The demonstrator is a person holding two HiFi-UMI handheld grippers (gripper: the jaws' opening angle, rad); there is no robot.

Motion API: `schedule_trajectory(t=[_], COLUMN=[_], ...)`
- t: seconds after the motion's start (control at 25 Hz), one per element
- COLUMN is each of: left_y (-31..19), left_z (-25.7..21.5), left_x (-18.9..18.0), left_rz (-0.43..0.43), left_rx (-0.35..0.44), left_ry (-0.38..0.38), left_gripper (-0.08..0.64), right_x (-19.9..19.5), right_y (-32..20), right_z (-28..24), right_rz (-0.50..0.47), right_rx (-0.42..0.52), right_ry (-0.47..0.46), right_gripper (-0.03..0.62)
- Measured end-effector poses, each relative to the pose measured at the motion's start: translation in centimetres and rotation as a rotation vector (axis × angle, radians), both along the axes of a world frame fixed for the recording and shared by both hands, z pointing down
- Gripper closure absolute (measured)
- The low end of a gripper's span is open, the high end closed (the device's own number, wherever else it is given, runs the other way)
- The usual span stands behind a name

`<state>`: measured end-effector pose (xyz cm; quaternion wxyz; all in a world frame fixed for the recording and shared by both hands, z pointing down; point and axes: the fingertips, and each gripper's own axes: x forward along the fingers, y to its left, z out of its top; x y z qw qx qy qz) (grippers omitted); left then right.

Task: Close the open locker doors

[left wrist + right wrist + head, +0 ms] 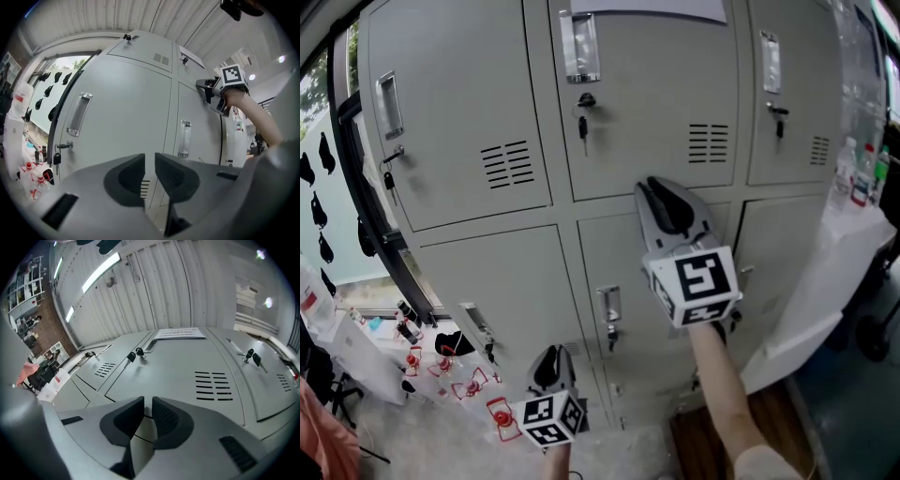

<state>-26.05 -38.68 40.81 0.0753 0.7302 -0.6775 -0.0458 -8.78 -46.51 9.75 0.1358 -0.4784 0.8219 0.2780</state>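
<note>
A bank of grey lockers (656, 112) fills the head view, and the doors in view lie about flush. My right gripper (661, 187) is shut, and its tips rest at the seam between the upper middle door (178, 362) and the lower middle door (619, 272). Nothing sits between its fingers. Keys hang in the upper middle lock (133, 355). My left gripper (551, 354) is lower down, shut and empty, pointing level at the lower left door (122, 108) near its edge. That door's handle (78, 114) and key (57, 157) lie to the left. The right gripper (206, 86) also shows above it.
A window frame (356, 169) borders the lockers on the left. Below it stands a white table (356, 347) with small red-capped bottles, and red items lie on the floor (499, 417). A white covered surface (834, 272) with bottles (862, 173) stands at the right.
</note>
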Motion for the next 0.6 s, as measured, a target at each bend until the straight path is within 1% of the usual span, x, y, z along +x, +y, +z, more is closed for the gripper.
schedule_trajectory(t=[0.16,0.24,0.44,0.6], left_y=[0.9,1.0,1.6,2.6], left_z=[-0.1,-0.2,-1.0,-2.9], left_x=[1.1,1.6,2.5,3.3], left_rz=[0.020,0.024,0.024,0.025], left_rx=[0.001,0.005,0.019,0.063], left_ry=[0.008,0.005,-0.009,-0.054], left_gripper=[0.511,0.511,0.511,0.511], right_x=[0.6,1.0,2.9,3.6], right_y=[-0.3,0.1,3.3,6.3], right_z=[0.3,0.0,-1.5,-1.2], right_rz=[-0.031,-0.038,-0.046,-0.051], right_rx=[-0.031,-0.029,0.053,0.083], right_ry=[-0.010,-0.011,-0.014,0.017], right_gripper=[0.552,0.552,0.552,0.552])
